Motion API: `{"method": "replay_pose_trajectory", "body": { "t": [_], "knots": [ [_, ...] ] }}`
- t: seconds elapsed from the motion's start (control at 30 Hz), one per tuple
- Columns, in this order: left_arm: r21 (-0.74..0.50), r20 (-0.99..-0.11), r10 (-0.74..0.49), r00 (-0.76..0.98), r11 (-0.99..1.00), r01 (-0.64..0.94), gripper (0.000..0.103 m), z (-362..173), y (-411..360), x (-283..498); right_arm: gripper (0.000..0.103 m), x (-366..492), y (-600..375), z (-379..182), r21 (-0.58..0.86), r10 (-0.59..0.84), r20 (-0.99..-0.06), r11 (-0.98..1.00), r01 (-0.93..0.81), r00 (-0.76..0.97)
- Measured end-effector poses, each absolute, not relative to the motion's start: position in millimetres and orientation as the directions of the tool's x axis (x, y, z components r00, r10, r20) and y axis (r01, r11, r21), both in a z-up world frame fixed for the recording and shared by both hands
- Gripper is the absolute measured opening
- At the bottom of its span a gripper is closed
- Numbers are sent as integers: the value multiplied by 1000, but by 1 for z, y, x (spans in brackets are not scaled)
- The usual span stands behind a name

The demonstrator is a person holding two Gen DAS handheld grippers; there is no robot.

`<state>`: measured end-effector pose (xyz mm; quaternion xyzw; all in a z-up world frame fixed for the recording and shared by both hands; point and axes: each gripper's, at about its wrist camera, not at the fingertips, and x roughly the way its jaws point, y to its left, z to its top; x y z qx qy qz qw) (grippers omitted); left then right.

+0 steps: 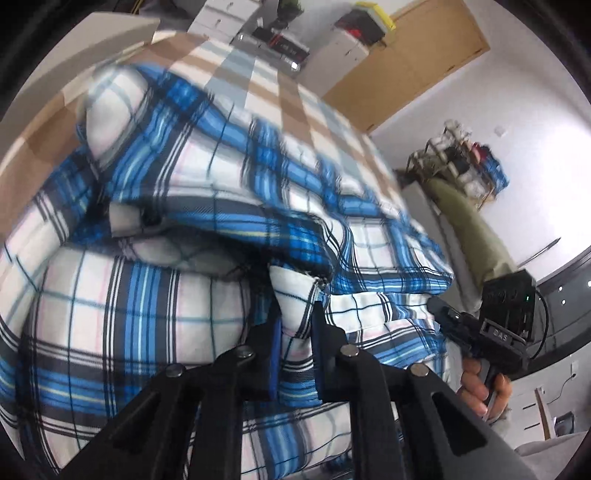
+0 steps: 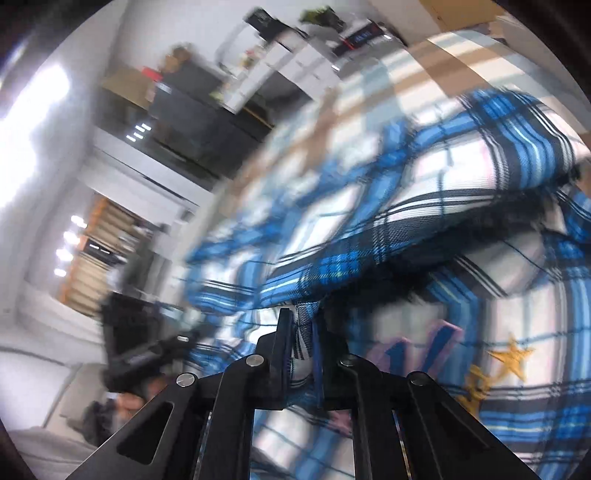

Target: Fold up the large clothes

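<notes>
Left gripper [image 1: 295,325]: 2 black fingers nearly closed, pinching a white-and-blue fold of the plaid shirt [image 1: 192,206] between blue-lined pads. Right gripper [image 2: 300,338]: likewise squeezed almost together, clamped on a narrow edge of the same shirt [image 2: 436,206].

Plaid shirt as landmark. Spread in loose, rumpled layers over a checked bedsheet [image 1: 258,77] of beige, white and grey squares; 1 layer draped over another just beyond both grippers, with a dark shadowed gap under the upper layer. On the shirt, near the right gripper's right side, an embroidered gold star [image 2: 511,356] plus pink and blue lettering, blurred.

Off the shirt's right edge in the left wrist view: the right gripper's black body [image 1: 491,325], gripped by a person's hand [image 1: 480,387]. Off the shirt's left edge in the right wrist view: the left gripper's body [image 2: 144,347], heavily blurred.

Beyond the shirt's far side: white drawer units [image 1: 221,14] with dark boxes on top, and a wooden door [image 1: 421,55]. To the shirt's right, well apart, a rack [image 1: 461,162] holding clothes.
</notes>
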<state>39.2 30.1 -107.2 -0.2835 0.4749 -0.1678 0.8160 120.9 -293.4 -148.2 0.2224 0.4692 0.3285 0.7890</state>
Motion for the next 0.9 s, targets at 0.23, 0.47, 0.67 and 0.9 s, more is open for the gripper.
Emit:
{"method": "replay_pose_trajectory", "body": {
  "t": [0.23,0.47,0.67,0.9],
  "knots": [
    [-478,-764,-425,485,878,16,37,-99,25,30,38,112,-298,-142,525,608,-695,794,-306,384],
    [-359,-676,-304,671,931,61,48,-51,45,14,65,99,-338,-91,473,596,-582,802,-366,553],
    [-140,-619,-159,769,986,91,59,-56,18,91,76,149,-276,-95,268,398,-652,917,-295,645],
    [23,-778,-74,624,989,146,61,-123,27,129,75,174,-263,-141,32,246,-727,945,-326,641]
  ]
}}
